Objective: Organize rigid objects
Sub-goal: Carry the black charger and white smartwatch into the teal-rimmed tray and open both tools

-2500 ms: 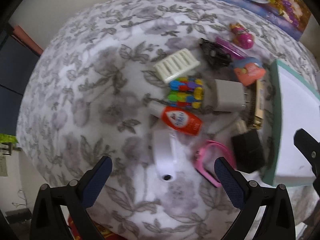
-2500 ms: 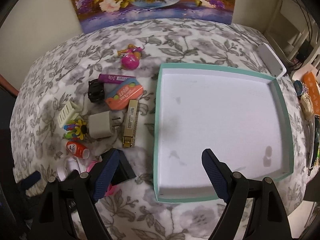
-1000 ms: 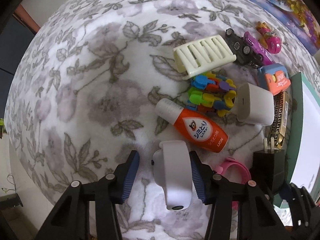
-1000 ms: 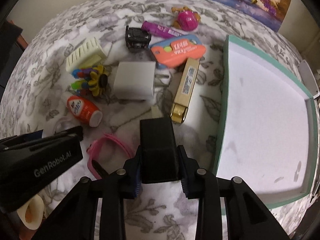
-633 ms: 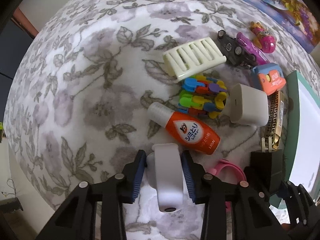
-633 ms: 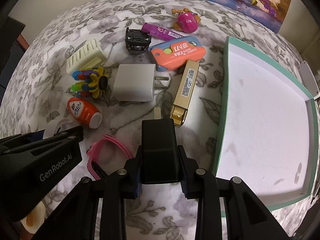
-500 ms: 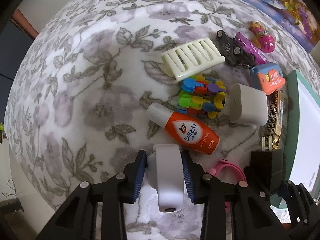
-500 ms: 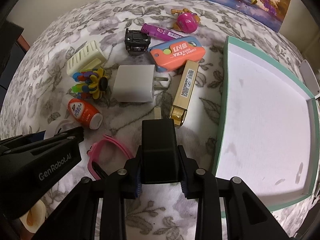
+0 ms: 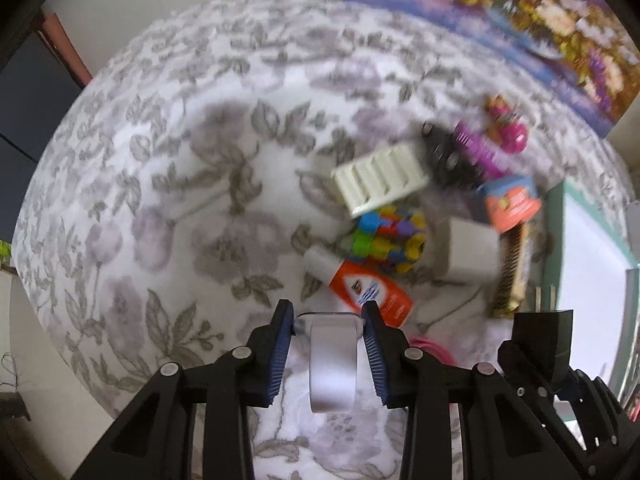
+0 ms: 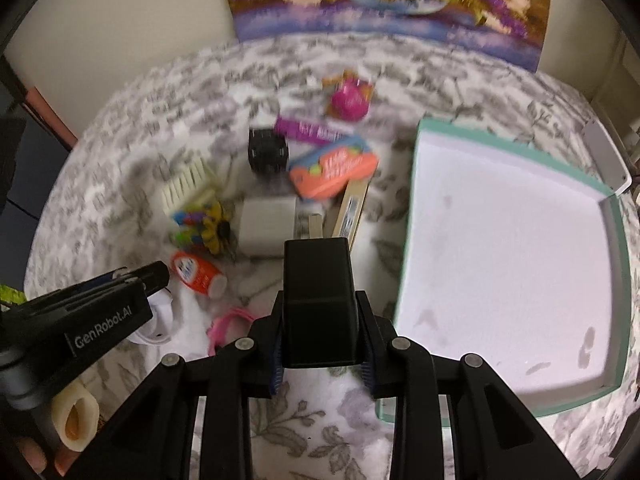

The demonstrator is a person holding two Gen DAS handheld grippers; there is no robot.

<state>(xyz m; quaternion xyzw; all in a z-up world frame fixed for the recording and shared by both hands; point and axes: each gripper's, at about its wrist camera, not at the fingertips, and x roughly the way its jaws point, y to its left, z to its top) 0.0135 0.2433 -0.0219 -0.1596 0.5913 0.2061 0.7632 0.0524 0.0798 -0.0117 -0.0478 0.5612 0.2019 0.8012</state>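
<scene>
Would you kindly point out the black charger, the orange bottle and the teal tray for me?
black charger point(image 10: 318, 300), right wrist view, on its top face between the tongs.
orange bottle point(image 9: 370, 290), left wrist view, on its orange label.
teal tray point(image 10: 406, 240), right wrist view, on its left wall.

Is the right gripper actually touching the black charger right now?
Touching. The right wrist view shows the right gripper shut on the black charger, both blue pads pressed against its sides, no gap.

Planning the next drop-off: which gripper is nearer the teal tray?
Right. The right gripper, shut on the black charger, sits beside the teal tray; the left gripper is farther off.
</scene>
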